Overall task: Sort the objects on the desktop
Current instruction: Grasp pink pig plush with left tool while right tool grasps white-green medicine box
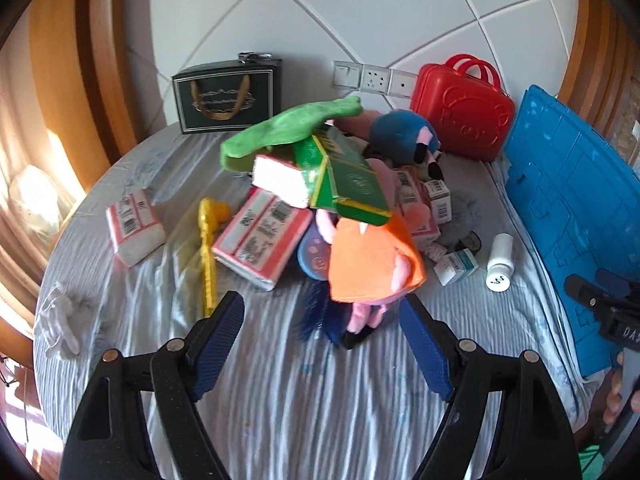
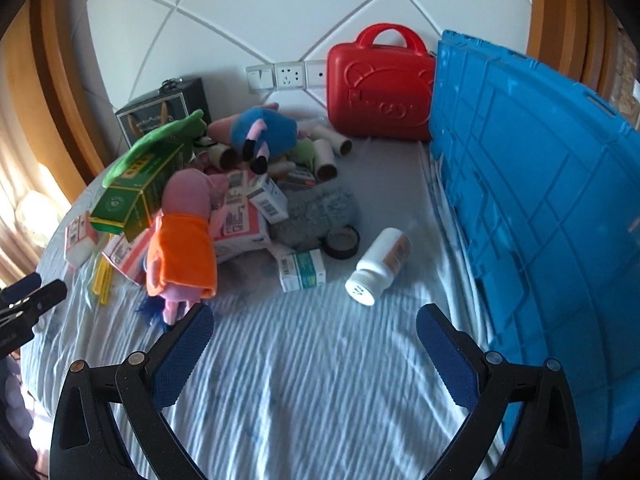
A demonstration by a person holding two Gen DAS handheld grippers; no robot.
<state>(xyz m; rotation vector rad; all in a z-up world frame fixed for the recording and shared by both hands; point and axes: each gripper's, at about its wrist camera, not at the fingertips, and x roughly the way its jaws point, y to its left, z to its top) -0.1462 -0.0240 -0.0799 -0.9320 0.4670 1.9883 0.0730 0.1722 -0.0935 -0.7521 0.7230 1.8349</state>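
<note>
A heap of objects lies on the striped grey-blue cloth. On top are a green carton, a green plush, a blue plush and a pink pig plush in an orange dress. My left gripper is open just in front of the heap, with the pig's legs near its right finger and nothing pressed. My right gripper is open over bare cloth. A white pill bottle lies on its side just beyond it, and a small teal-and-white box lies to the bottle's left.
A blue crate stands along the right side, with a red toy case and a black gift bag against the back wall. Tissue packs, a yellow toy, a tape roll, cardboard tubes and a white glove lie about.
</note>
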